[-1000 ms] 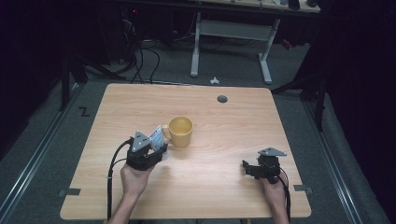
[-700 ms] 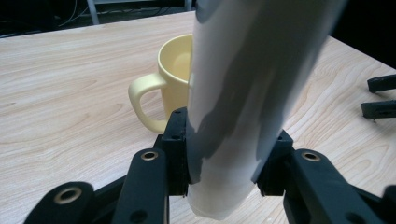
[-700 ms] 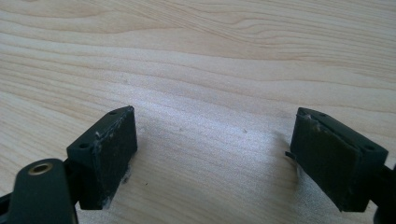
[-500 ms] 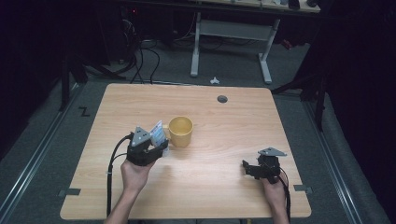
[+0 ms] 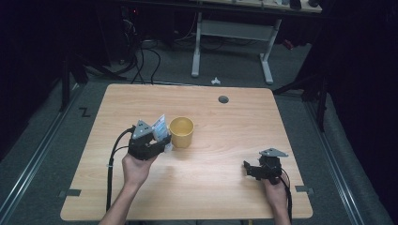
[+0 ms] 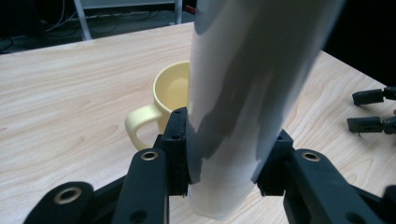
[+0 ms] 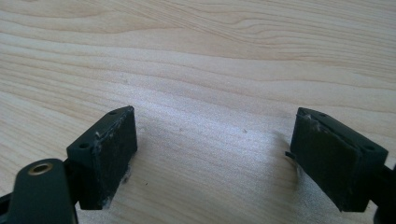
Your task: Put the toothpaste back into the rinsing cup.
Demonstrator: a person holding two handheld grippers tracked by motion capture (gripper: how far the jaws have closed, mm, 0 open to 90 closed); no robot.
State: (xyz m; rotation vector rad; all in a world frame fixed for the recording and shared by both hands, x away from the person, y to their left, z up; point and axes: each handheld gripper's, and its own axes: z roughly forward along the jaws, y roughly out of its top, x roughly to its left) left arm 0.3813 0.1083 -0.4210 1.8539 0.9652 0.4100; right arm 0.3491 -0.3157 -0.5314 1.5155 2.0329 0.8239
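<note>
Wooden bench [image 5: 225, 140]: left claw [image 6: 224, 163] clamped on white packet [image 6: 243, 93], just beside yellow mug [image 5: 181, 131]. Right claw [image 7: 215, 158] spread wide, holding nothing, well apart near bench's right edge.

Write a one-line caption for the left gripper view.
Left gripper clamps a white packet beside a yellow mug.

A white packet [image 6: 243, 102] stands upright and slightly tilted, pinched low on both flat sides by the left tongs [image 6: 229, 163]; its lower end hangs beneath the pads. From above the packet [image 5: 161, 127] looks pale with a bluish face (print too small to read). Just beyond it sits a yellow mug [image 5: 181, 131], upright on the tabletop [image 5: 234, 140], handle toward the packet, inside looks empty.
</note>
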